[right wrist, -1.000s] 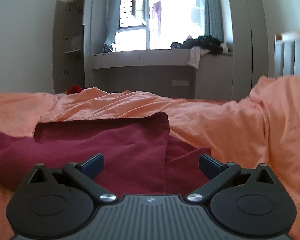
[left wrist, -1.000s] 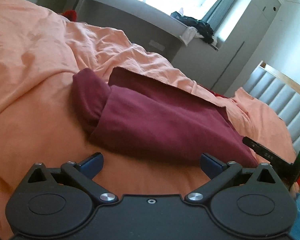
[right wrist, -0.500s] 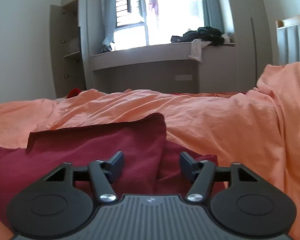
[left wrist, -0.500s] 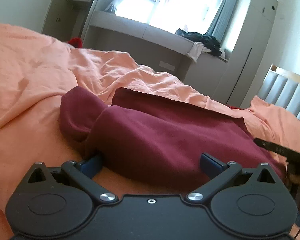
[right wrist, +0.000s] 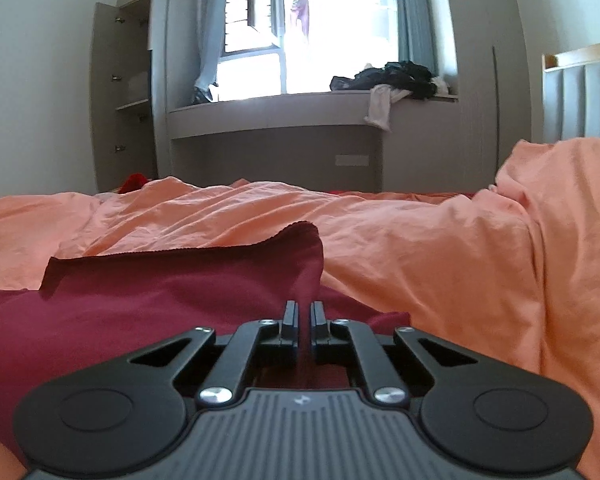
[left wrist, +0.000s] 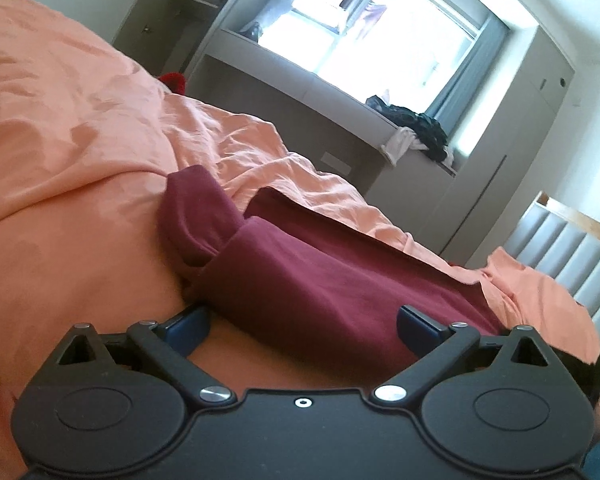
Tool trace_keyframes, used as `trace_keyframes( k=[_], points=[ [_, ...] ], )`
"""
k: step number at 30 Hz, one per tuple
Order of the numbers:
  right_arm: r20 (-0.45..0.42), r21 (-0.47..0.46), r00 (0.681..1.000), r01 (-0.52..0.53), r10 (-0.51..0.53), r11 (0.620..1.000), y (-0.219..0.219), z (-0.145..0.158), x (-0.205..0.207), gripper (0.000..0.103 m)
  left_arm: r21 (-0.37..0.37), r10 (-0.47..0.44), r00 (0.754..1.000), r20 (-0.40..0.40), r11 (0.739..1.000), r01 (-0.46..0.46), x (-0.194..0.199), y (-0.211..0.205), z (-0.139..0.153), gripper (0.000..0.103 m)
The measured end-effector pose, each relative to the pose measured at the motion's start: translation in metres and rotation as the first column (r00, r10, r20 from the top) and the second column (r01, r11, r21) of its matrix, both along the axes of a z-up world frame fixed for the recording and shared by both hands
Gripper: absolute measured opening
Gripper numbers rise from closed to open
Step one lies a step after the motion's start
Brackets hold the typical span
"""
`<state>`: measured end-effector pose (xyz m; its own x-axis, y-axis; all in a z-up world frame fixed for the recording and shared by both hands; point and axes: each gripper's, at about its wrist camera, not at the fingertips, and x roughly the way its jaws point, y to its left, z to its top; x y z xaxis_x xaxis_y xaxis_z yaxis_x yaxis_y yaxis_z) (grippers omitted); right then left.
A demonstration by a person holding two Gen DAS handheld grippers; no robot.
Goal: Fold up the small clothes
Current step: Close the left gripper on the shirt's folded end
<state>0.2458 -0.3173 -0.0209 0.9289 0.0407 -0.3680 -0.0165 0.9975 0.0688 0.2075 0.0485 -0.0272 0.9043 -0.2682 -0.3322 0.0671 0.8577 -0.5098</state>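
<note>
Maroon garment (left wrist: pixel 332 280) lies half-folded on the orange duvet (left wrist: pixel 68 152). My right gripper (right wrist: pixel 305 316) pinches its near edge; left gripper (left wrist: pixel 300 324) gapes wide, straddling the near fold, gripping nothing. Close left first, lift evenly.

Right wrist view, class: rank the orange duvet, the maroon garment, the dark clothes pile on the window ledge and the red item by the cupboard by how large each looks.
1. orange duvet
2. maroon garment
3. dark clothes pile
4. red item

The pile and the red item are far off, so their true sizes stay unsure.
</note>
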Motion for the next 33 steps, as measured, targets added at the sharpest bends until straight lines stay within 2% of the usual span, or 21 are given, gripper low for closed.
trace_keyframes(
  k=[5, 10, 11, 12, 14, 16, 17, 21, 23, 28, 31, 33],
  points=[
    [-0.042, 0.007, 0.999, 0.011, -0.011, 1.000, 0.001, -0.007, 0.000, 0.005, -0.005, 0.012, 1.000, -0.009, 1.000, -0.012, 0.000, 0.001, -0.001, 0.100],
    [-0.022, -0.016, 1.000, 0.020, -0.020, 1.000, 0.005, -0.005, -0.005, 0.012, -0.040, 0.013, 1.000, -0.003, 0.999, -0.014, -0.001, 0.002, -0.003, 0.102],
    [-0.014, -0.019, 1.000, 0.023, -0.023, 1.000, 0.006, -0.003, -0.008, 0.021, -0.068, 0.024, 1.000, -0.007, 0.997, -0.024, 0.000, 0.004, -0.003, 0.102],
    [-0.007, -0.023, 1.000, 0.027, -0.027, 0.999, 0.007, -0.002, -0.009, 0.036, -0.094, 0.034, 0.999, -0.012, 0.995, -0.035, 0.001, 0.007, -0.004, 0.102],
    [0.024, -0.037, 0.999, 0.033, -0.032, 0.999, 0.009, 0.001, -0.015, 0.053, -0.151, 0.066, 0.997, -0.037, 0.986, -0.071, 0.006, 0.010, -0.004, 0.102],
    [0.063, -0.062, 0.998, 0.035, -0.031, 0.997, 0.015, 0.006, -0.020, 0.060, -0.183, 0.099, 0.993, -0.068, 0.977, -0.109, 0.012, 0.011, -0.003, 0.102],
    [0.082, -0.071, 0.996, 0.031, -0.026, 0.997, 0.019, 0.008, -0.023, 0.066, -0.184, 0.111, 0.991, -0.078, 0.975, -0.124, 0.013, 0.010, -0.002, 0.102],
    [0.142, -0.081, 0.989, -0.027, 0.038, 0.996, 0.038, 0.015, -0.033, 0.084, -0.131, 0.150, 0.983, -0.102, 0.978, -0.163, 0.018, -0.001, 0.003, 0.100],
    [0.166, -0.104, 0.982, -0.074, 0.091, 0.992, 0.053, 0.015, -0.040, 0.090, -0.092, 0.182, 0.977, -0.109, 0.977, -0.193, 0.018, -0.006, 0.004, 0.094],
    [0.154, -0.223, 0.961, -0.192, 0.228, 0.956, 0.095, 0.007, -0.049, 0.094, -0.012, 0.275, 0.953, -0.128, 0.960, -0.279, 0.020, -0.013, 0.008, 0.071],
    [0.153, -0.303, 0.960, -0.182, 0.236, 0.935, 0.113, 0.001, -0.050, 0.095, 0.006, 0.296, 0.948, -0.121, 0.955, -0.297, 0.021, -0.012, 0.008, 0.052],
    [0.149, -0.302, 0.962, -0.177, 0.229, 0.937, 0.116, -0.001, -0.047, 0.097, 0.011, 0.296, 0.948, -0.114, 0.955, -0.297, 0.021, -0.010, 0.008, 0.038]
  ],
)
